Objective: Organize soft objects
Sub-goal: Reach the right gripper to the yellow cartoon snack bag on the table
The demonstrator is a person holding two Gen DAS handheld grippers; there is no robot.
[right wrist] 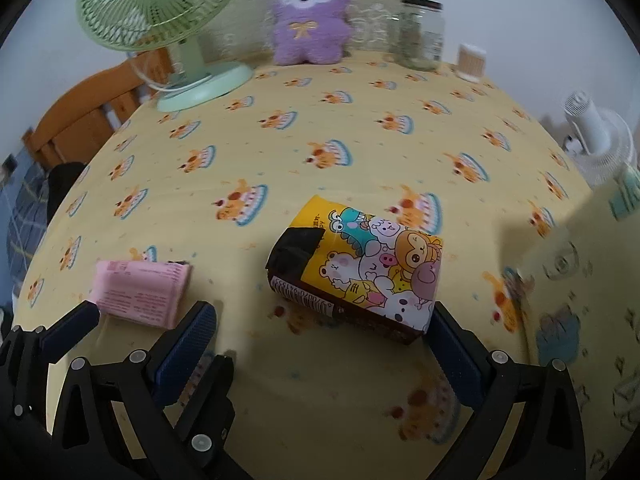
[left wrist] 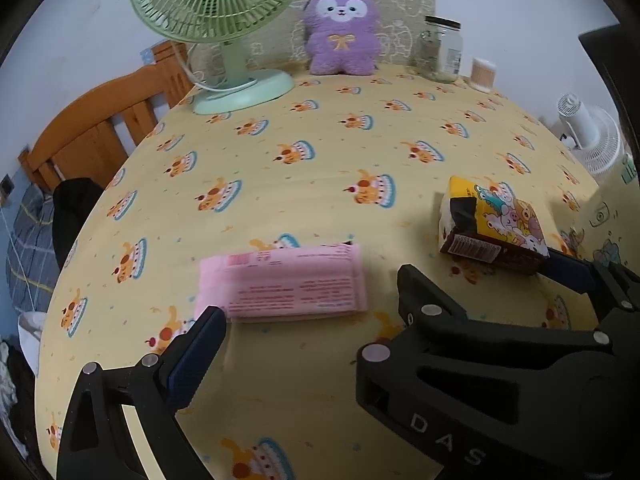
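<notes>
Yellow cake-print cloth [left wrist: 320,152] covers the table, with a green fan [left wrist: 216,4], a purple plush [left wrist: 340,32] and a jar [left wrist: 440,48] along the far edge. My left gripper [left wrist: 308,304] stands wide apart around the near end of the pink pack [left wrist: 284,284], pads not pressing it. My right gripper [right wrist: 320,328] is also apart, its right finger [right wrist: 452,348] just beside the yellow pack [right wrist: 360,272]. I judge both are at the approach step; next I need to push forward over each pack, then close gently.
</notes>
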